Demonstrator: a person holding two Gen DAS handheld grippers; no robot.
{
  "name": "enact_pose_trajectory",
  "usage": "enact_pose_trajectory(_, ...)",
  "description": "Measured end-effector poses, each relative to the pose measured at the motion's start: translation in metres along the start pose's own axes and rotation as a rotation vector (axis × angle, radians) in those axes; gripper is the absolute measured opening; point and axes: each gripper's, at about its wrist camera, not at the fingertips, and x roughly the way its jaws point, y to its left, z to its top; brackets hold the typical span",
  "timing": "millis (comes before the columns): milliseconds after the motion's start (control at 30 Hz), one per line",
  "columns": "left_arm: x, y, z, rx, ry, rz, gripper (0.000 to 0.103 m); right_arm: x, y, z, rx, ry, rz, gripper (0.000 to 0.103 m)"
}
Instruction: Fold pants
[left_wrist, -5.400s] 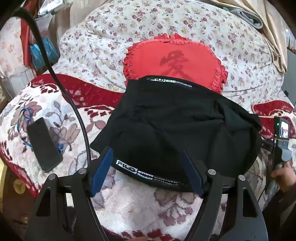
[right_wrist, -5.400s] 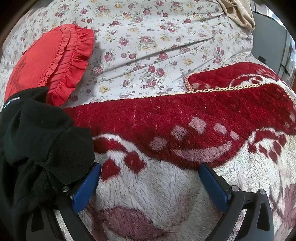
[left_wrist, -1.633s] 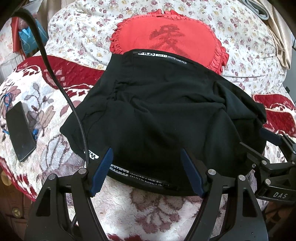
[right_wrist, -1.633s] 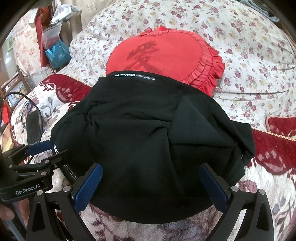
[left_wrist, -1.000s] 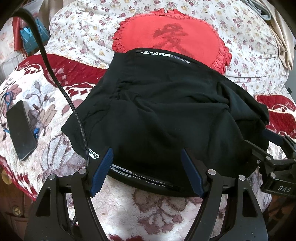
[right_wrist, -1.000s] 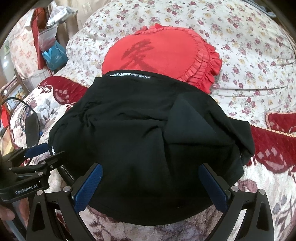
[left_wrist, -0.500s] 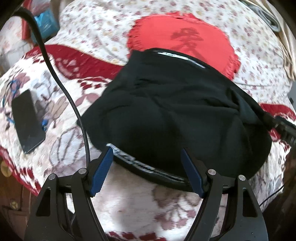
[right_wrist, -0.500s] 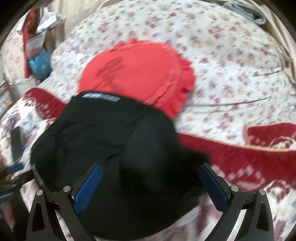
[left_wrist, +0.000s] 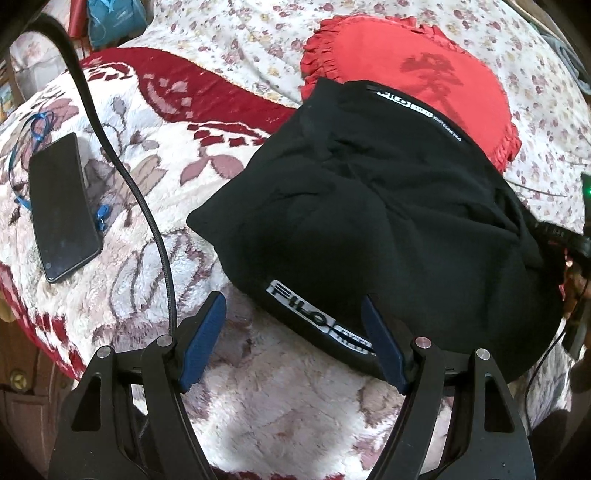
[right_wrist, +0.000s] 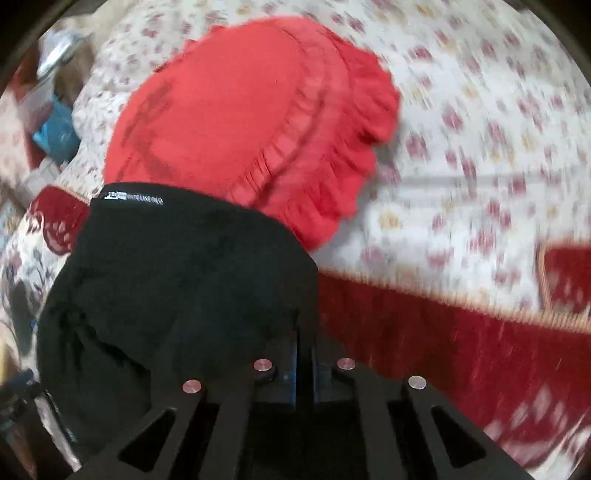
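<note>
Black knit pants (left_wrist: 388, 206) lie bunched on the plush red-and-white floral blanket (left_wrist: 258, 398), their top edge over a red ruffled cushion (right_wrist: 243, 107). Left tongs (left_wrist: 291, 339) gape wide, empty, at the waistband; right tongs (right_wrist: 303, 354) are pinched together on the pants' edge.

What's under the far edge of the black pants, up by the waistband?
The black pants lie with their far edge over the near part of a red ruffled cushion; the rest rests on the red-and-white fleece blanket. How much of the cushion is covered cannot be seen.
</note>
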Motion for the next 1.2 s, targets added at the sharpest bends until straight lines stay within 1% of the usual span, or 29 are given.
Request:
enact_pose_trajectory(100, 0.007, 0.002, 0.002, -0.009, 0.012, 0.002, 0.076, -0.014, 0.008, 0.027, -0.098, -0.059, -0.071, 0.004)
enact_pose_trajectory(167, 0.01, 0.003, 0.005, -0.017, 0.014, -0.002, 0.076, -0.018, 0.013, 0.051, -0.165, -0.095, -0.162, 0.003)
enact_pose_trajectory(267, 0.014, 0.0, 0.007, -0.02, 0.016, -0.004, 0.076, -0.016, 0.017, 0.079, -0.203, -0.143, -0.232, 0.003)
enact_pose_trajectory(300, 0.015, -0.001, 0.008, -0.019, 0.018, -0.004, 0.076, -0.012, 0.019, 0.088, -0.224, -0.173, -0.275, 0.003)
enact_pose_trajectory(333, 0.017, -0.002, 0.009, -0.017, 0.02, -0.004, 0.076, -0.007, 0.021, 0.092, -0.233, -0.191, -0.294, 0.003)
enact_pose_trajectory(367, 0.018, -0.004, 0.009, -0.014, 0.019, -0.002, 0.076, 0.0, 0.02, 0.095, -0.228, -0.199, -0.292, 0.003)
enact_pose_trajectory(400, 0.018, -0.005, 0.01, -0.012, 0.017, -0.003, 0.076, 0.007, 0.02, 0.098, -0.214, -0.184, -0.274, 0.004)
enact_pose_trajectory(467, 0.02, -0.006, 0.012, -0.013, 0.017, -0.007, 0.076, 0.013, 0.012, 0.095, -0.143, -0.094, -0.184, 0.005)
enact_pose_trajectory(500, 0.021, -0.006, 0.012, -0.016, 0.018, -0.012, 0.076, 0.005, 0.004, 0.087, -0.083, -0.085, -0.128, 0.013)
enact_pose_trajectory(533, 0.021, -0.005, 0.013, -0.021, 0.016, -0.02, 0.076, -0.01, -0.008, 0.075, -0.019, -0.099, -0.079, 0.032)
enact_pose_trajectory(567, 0.021, -0.004, 0.013, -0.026, 0.014, -0.027, 0.076, -0.025, -0.019, 0.06, 0.029, -0.113, -0.052, 0.045)
enact_pose_trajectory(600, 0.022, -0.002, 0.014, -0.031, 0.013, -0.035, 0.076, -0.038, -0.027, 0.045, 0.057, -0.117, -0.049, 0.066)
enact_pose_trajectory(633, 0.021, 0.0, 0.015, -0.038, 0.011, -0.046, 0.076, -0.054, -0.035, 0.025, 0.087, -0.122, -0.056, 0.07)
enact_pose_trajectory(667, 0.02, 0.002, 0.015, -0.043, 0.006, -0.049, 0.076, -0.069, -0.043, 0.004, 0.114, -0.125, -0.055, 0.07)
enact_pose_trajectory(700, 0.018, 0.005, 0.016, -0.053, -0.002, -0.049, 0.076, -0.077, -0.047, -0.012, 0.131, -0.111, -0.04, 0.07)
enact_pose_trajectory(767, 0.013, 0.015, 0.019, -0.086, -0.023, -0.059, 0.076, -0.09, -0.055, -0.053, 0.199, -0.05, 0.017, 0.07)
enact_pose_trajectory(800, 0.011, 0.019, 0.02, -0.106, -0.031, -0.069, 0.076, -0.093, -0.057, -0.067, 0.233, -0.034, 0.041, 0.07)
enact_pose_trajectory(833, 0.012, 0.023, 0.021, -0.126, -0.026, -0.078, 0.076, -0.093, -0.058, -0.083, 0.272, -0.019, 0.072, 0.07)
enact_pose_trajectory(900, 0.018, 0.025, 0.024, -0.157, 0.01, -0.09, 0.076, -0.09, -0.056, -0.107, 0.334, -0.001, 0.118, 0.07)
enact_pose_trajectory(933, 0.023, 0.026, 0.024, -0.173, 0.027, -0.107, 0.076, -0.084, -0.055, -0.115, 0.374, 0.002, 0.157, 0.07)
enact_pose_trajectory(967, 0.024, 0.025, 0.024, -0.174, 0.029, -0.111, 0.076, -0.075, -0.054, -0.121, 0.421, 0.007, 0.207, 0.07)
enact_pose_trajectory(1000, 0.024, 0.021, 0.025, -0.166, 0.025, -0.103, 0.076, -0.067, -0.05, -0.125, 0.453, 0.016, 0.238, 0.07)
enact_pose_trajectory(1033, 0.024, 0.018, 0.026, -0.158, 0.019, -0.099, 0.076, -0.058, -0.047, -0.125, 0.481, 0.018, 0.26, 0.066)
enact_pose_trajectory(1067, 0.025, 0.015, 0.028, -0.156, 0.015, -0.103, 0.076, -0.057, -0.045, -0.123, 0.486, -0.015, 0.263, 0.057)
enact_pose_trajectory(1100, 0.026, 0.014, 0.03, -0.161, 0.012, -0.106, 0.076, -0.055, -0.042, -0.118, 0.488, -0.042, 0.277, 0.028)
enact_pose_trajectory(1133, 0.026, 0.014, 0.032, -0.176, 0.006, -0.115, 0.076, -0.052, -0.041, -0.112, 0.5, -0.042, 0.292, 0.016)
enact_pose_trajectory(1167, 0.026, 0.015, 0.034, -0.192, -0.003, -0.129, 0.071, -0.053, -0.041, -0.109, 0.523, -0.057, 0.291, 0.016)
enact_pose_trajectory(1200, 0.024, 0.017, 0.034, -0.204, -0.017, -0.144, 0.048, -0.061, -0.04, -0.106, 0.524, -0.095, 0.276, 0.014)
